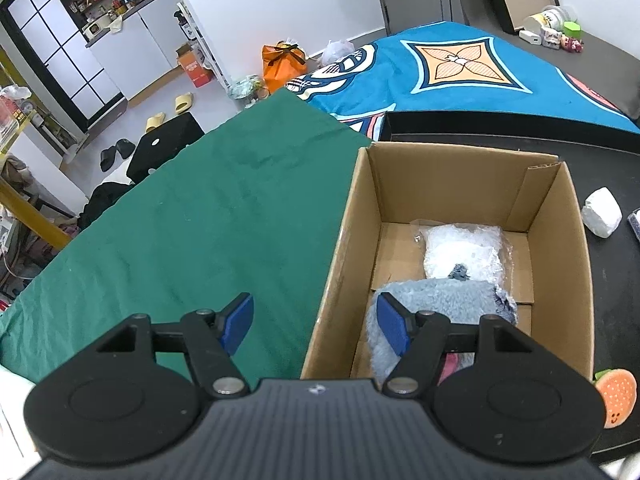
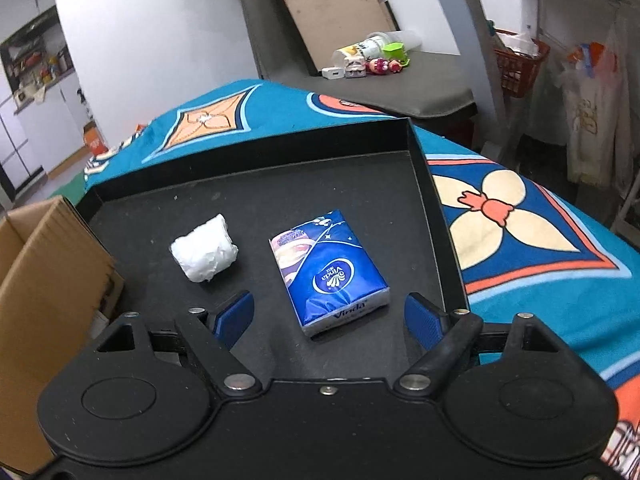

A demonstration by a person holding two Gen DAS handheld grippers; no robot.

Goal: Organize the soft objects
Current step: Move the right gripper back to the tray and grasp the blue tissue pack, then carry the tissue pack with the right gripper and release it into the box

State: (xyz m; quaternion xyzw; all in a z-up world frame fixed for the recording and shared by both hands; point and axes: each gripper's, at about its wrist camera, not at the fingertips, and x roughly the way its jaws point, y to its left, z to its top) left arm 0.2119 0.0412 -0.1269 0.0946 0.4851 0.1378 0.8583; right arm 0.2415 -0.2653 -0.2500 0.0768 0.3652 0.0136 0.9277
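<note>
- The left claw [image 1: 316, 322] hangs closest, its blue pads spread apart with nothing between them; one pad sits over the green cloth [image 1: 192, 216], the other over the near corner of the cardboard box [image 1: 460, 184].
- Inside the box lies a fluffy grey-blue fabric [image 1: 440, 294], partly under the claw's right pad, and behind it a clear bag of white stuffing [image 1: 464, 250] on the box floor.
- A burger-shaped plush [image 1: 616, 396] lies just outside the box's right wall, on the black tray.
- The right claw [image 2: 330, 318] is also apart, gripping nothing, tilted down over the black tray [image 2: 418, 160].
- A blue Vinda tissue pack [image 2: 330, 272] lies flat on the tray; its near end falls in the gap between the claw's pads, though neither pad touches it.
- A white crumpled wad [image 2: 204, 254] rests on the tray just left of the pack, apart from it.
- The box stands at the tray's left side; tray and box sit on a bed with a blue patterned blanket [image 2: 516, 216].
</note>
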